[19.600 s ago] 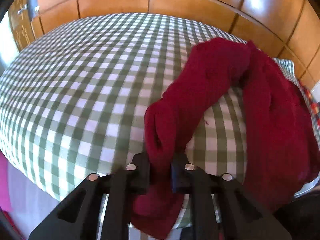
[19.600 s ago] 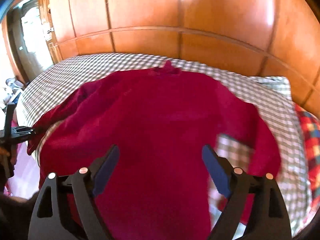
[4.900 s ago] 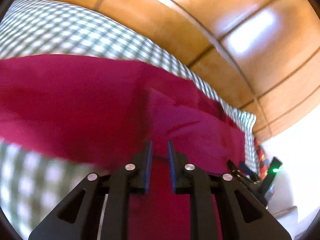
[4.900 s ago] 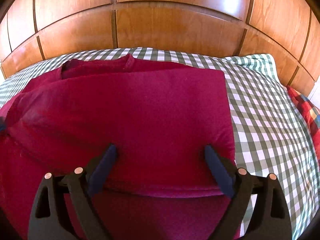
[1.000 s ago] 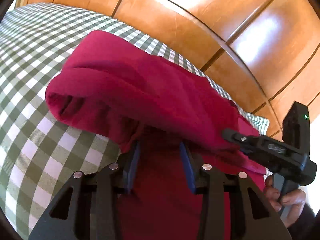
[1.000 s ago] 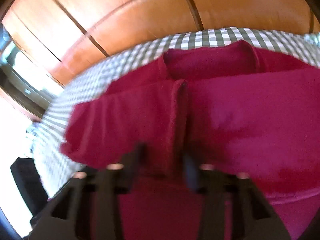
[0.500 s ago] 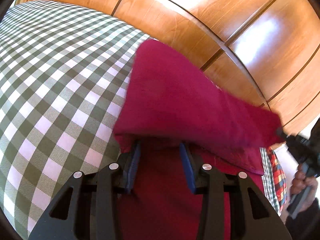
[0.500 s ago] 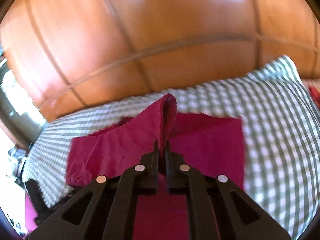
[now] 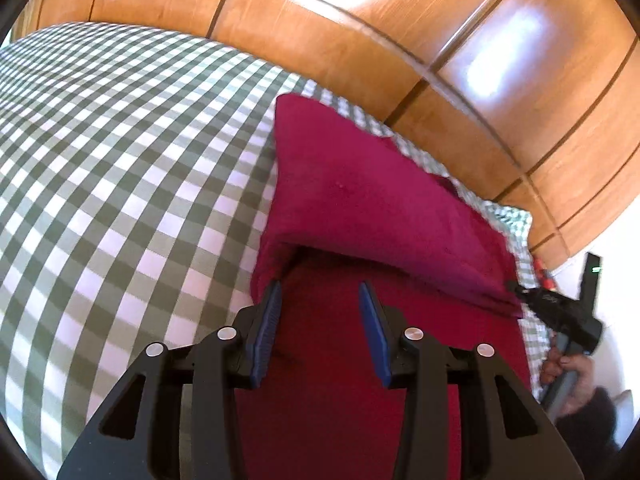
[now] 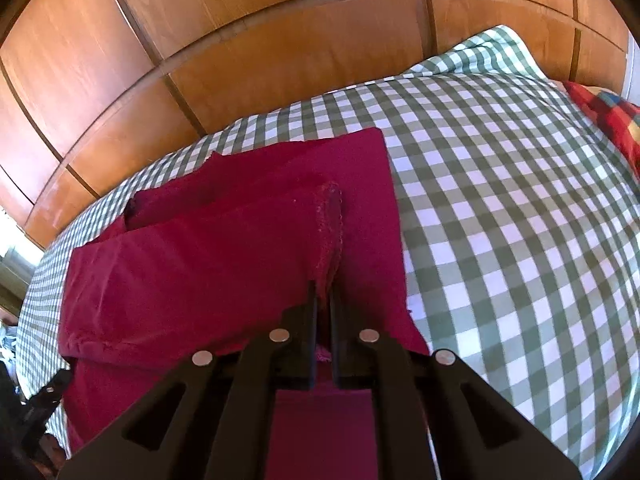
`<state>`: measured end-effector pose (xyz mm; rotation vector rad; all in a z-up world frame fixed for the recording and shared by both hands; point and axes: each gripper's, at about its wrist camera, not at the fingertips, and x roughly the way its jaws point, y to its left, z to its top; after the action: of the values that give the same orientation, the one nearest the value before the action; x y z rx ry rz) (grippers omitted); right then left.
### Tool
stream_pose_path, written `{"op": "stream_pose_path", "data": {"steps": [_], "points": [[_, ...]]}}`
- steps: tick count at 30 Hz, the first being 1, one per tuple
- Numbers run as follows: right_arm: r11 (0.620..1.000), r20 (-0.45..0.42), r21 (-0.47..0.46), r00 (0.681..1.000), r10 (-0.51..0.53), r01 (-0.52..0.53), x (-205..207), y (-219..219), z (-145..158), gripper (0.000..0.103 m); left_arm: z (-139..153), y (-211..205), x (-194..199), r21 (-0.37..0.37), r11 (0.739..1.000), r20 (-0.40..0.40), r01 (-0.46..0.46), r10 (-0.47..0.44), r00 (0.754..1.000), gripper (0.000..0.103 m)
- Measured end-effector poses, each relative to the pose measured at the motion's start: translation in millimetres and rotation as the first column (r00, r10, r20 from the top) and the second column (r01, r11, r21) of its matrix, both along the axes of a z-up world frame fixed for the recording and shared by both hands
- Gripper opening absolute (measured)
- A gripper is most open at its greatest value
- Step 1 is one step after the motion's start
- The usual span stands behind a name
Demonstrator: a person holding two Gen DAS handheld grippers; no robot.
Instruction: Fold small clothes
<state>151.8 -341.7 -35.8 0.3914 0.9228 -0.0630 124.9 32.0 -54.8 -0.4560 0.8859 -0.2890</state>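
Observation:
A dark red sweater lies on the green-checked bed, with one side folded over its body. My left gripper hovers open over the sweater's near part, and its left pad sits beside the fold's edge with flat cloth showing between the jaws. My right gripper is shut on the seamed edge of the folded flap and holds it just above the lower layer. In the left wrist view the right gripper pinches the flap's far corner, with a hand on its grip.
Wooden panels rise right behind the bed. A red plaid cloth lies at the bed's far right. Bare checked cover stretches to the right of the sweater, and more to its left in the left wrist view.
My right gripper has carried the pinched flap across the sweater and lowered it, so the fold is flatter and narrower. The left gripper has stayed about where it was, jaws unchanged.

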Motion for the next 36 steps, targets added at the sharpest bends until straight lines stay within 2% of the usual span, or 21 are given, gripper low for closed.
{"op": "stream_pose_path", "data": {"steps": [3,4,5,8,10,12,14,16,18,21,23,25,27,28,30,36], "points": [[1.000,-0.011,0.023,1.000,0.021,-0.021,-1,-2,1,0.006,16,0,-7,-0.017,1.000,0.047,0.022,-0.021,0.999,0.040],[1.000,-0.011,0.023,1.000,0.014,-0.014,-1,-3,1,0.012,19,-2,-6,-0.012,1.000,0.055,0.026,-0.025,0.998,0.040],[1.000,-0.007,0.025,1.000,0.009,-0.009,-5,-6,4,0.013,22,-4,-4,0.003,1.000,0.063,0.027,-0.027,0.998,0.040],[0.999,0.011,-0.034,1.000,-0.012,0.012,-18,-9,19,0.018,33,-9,1,0.022,0.999,0.084,0.031,-0.033,0.996,0.040],[0.996,0.039,-0.083,0.999,-0.031,0.034,-25,-7,31,0.041,43,-10,6,0.017,0.999,0.109,0.032,-0.034,0.993,0.040],[0.995,0.075,-0.094,0.997,-0.010,0.017,-27,0,41,0.045,50,-9,10,0.010,1.000,0.126,0.028,-0.029,0.992,0.041],[0.995,0.090,-0.104,0.996,0.019,-0.010,-21,15,46,0.052,54,-10,21,0.007,1.000,0.130,0.016,-0.016,0.991,0.042],[0.991,0.103,-0.131,0.993,0.054,-0.040,-11,36,47,0.064,56,-14,33,0.006,1.000,0.128,0.013,-0.014,0.992,0.042],[0.986,0.104,-0.152,0.991,0.082,-0.065,1,53,44,0.069,55,-20,46,0.014,1.000,0.123,0.006,-0.008,0.992,0.042],[0.978,0.091,-0.186,0.990,0.111,-0.092,18,74,31,0.073,54,-34,67,0.033,0.999,0.117,0.014,-0.018,0.993,0.042],[0.969,0.067,-0.229,0.992,0.106,-0.088,26,78,16,0.077,45,-44,78,0.079,0.997,0.110,0.017,-0.026,0.994,0.042],[0.958,0.025,-0.274,0.996,0.090,-0.080,31,77,-9,0.083,21,-50,88,0.123,0.992,0.064,0.019,-0.027,0.998,0.042],[0.961,0.082,-0.266,0.991,0.104,-0.078,22,74,-21,0.084,-3,-52,93,0.154,0.988,0.025,0.027,-0.032,0.999,0.042],[0.962,0.085,-0.260,0.991,0.103,-0.078,21,74,-20,0.084,-13,-52,91,0.164,0.986,0.042,0.032,-0.039,0.998,0.042],[0.960,0.080,-0.270,0.991,0.105,-0.080,22,75,-22,0.085,-17,-54,85,0.174,0.984,0.076,0.026,-0.040,0.996,0.042],[0.961,0.080,-0.264,0.991,0.110,-0.085,22,75,-22,0.087,-9,-58,82,0.199,0.980,0.054,0.026,-0.037,0.998,0.042]]}}
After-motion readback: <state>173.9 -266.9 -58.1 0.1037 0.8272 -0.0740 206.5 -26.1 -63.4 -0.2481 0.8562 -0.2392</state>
